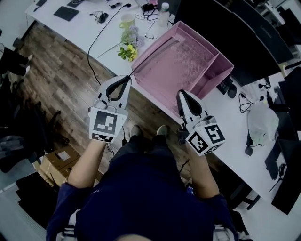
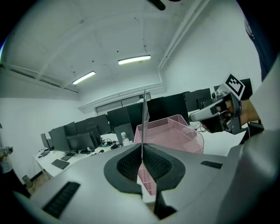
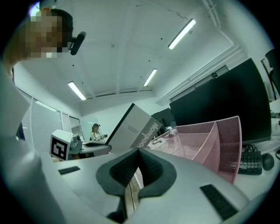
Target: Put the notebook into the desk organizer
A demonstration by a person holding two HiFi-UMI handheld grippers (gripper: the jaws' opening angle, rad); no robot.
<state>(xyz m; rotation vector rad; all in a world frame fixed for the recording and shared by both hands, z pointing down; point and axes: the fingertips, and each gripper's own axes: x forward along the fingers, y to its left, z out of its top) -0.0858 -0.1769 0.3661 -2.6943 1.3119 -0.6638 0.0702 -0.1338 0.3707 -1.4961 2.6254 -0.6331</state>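
The grey notebook (image 3: 135, 126) stands upright and tilted, its printed cover facing the right gripper view. My left gripper (image 2: 142, 151) is shut on its lower edge, so in the left gripper view the notebook (image 2: 143, 114) shows only as a thin vertical sheet. In the head view the left gripper (image 1: 127, 79) hovers over the floor just off the near-left corner of the pink mesh desk organizer (image 1: 175, 66). The organizer lies on the white desk (image 1: 94, 28). My right gripper (image 1: 181, 94) is shut on nothing, at the desk's front edge by the organizer's near side.
Artificial flowers (image 1: 130, 45), a mug (image 1: 126, 20), a bottle (image 1: 163, 13) and cables lie left of the organizer. Dark monitors (image 1: 225, 23) stand behind it, a keyboard and mouse (image 1: 226, 87) to its right. Cardboard boxes (image 1: 59, 162) sit on the wooden floor. A person (image 3: 95, 131) stands far off.
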